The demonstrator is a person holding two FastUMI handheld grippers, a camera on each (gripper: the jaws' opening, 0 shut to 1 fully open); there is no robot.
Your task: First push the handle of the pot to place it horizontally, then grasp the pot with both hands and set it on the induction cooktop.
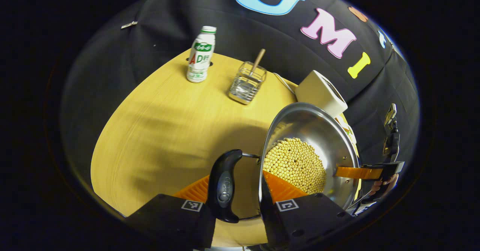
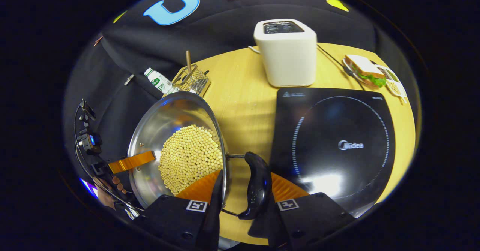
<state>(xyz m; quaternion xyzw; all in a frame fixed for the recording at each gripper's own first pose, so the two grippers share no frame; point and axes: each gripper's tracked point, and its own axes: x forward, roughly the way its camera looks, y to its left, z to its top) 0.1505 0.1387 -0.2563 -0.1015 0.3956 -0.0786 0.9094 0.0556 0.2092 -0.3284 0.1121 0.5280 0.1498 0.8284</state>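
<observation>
Stainless-steel pot (image 2: pixel 165 120), part-filled with pale round beans (image 2: pixel 191 153); located over the left part of the worktop (image 2: pixel 243 93), just beside the left edge of the induction cooktop (image 2: pixel 337 138) and not on it. Cannot tell whether the base rests on the wood. Two side handles, opposite each other; line through both runs across the worktop, toward the cooktop. Near handle (image 2: pixel 257 185) in the right gripper view: black, curved, long axis lying along the rim and in line with the fingers. Right gripper (image 2: pixel 245 180) closed to a narrow gap over rim and handle, one finger against the inner wall, the other against the handle's outer face. Same arrangement in the left gripper view: left gripper (image 1: pixel 235 181) clamped narrow on the pot (image 1: pixel 311 131) at the opposite handle (image 1: pixel 225 185), inner finger beside the beans (image 1: pixel 296 163). Opposite gripper seen across the bowl in each view, one finger inside the far wall: right gripper (image 1: pixel 369 173) with a hand (image 1: pixel 382 185) behind it. Along the far edge: white toaster (image 2: pixel 287 52) behind the cooktop, wire holder (image 1: pixel 247 84) with a wooden stick, white bottle (image 1: pixel 200 56) toward the far left corner. Plate with sandwich (image 2: pixel 369 73) at the far right corner.
</observation>
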